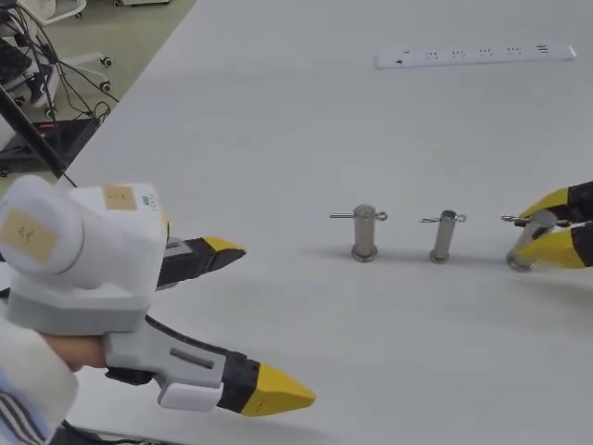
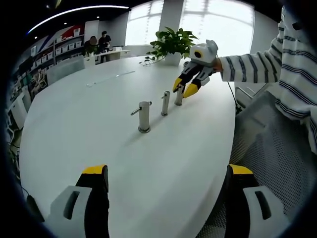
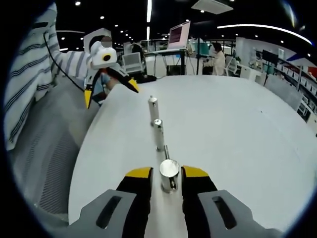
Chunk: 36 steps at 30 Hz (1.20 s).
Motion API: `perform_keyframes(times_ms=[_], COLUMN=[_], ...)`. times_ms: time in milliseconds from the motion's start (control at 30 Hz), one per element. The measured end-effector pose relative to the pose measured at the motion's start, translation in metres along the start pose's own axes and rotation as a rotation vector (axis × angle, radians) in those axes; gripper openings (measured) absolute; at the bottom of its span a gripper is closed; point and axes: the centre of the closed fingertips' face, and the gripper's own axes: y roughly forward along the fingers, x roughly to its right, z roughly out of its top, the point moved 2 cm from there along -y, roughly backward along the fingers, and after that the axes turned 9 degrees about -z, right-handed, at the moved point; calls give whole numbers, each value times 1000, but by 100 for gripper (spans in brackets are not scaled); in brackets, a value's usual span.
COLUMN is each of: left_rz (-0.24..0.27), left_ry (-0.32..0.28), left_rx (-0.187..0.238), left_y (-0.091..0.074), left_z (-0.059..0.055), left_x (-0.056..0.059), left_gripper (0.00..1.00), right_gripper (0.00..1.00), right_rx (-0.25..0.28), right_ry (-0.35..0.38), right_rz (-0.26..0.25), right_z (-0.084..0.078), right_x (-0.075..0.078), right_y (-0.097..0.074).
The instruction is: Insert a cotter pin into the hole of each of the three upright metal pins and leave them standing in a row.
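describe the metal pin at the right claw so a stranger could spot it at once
On the white table three upright metal pins stand in a row, each with a cotter pin through its top. Take the end pin on the right in the head view. The middle pin and the left pin stand free; this one sits between the yellow-tipped jaws of the right claw.
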Motion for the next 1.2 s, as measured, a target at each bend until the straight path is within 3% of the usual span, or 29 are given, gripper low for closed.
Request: perform_keyframes(times_ms=[200, 333, 500, 667, 867, 1000, 1067, 1200], left_rz=[16, 12, 23, 48, 58, 68, 68, 71], left_ry=[6, -12, 2, -6, -29, -27, -18, -37], left_rx=[22, 59, 82, 115, 172, 168, 162, 163], left_y=[-4, -4, -5, -6, -10, -11, -11, -13], left_z=[4, 9, 15, 18, 30, 31, 30, 30], left_x=[0, 2, 3, 0, 5, 6, 7, 9], left_gripper=[99, 99, 99, 99, 99, 99, 99, 99], right_gripper=[37, 43, 52, 56, 68, 73, 80, 89], right_rx=[36, 110, 141, 111, 138, 141, 118, 116], right_ry=[50, 115, 161, 194, 297, 357, 428, 469], right_rz=[-50, -82, -137, -187, -260, -310, -348, -381], right_z=[7, 23, 32, 24, 17, 13, 8, 7], right_x=[2, 0, -5, -15, -32, -44, -49, -58], right_y=[-9, -20, -35, -47, -62, -71, -76, -86])
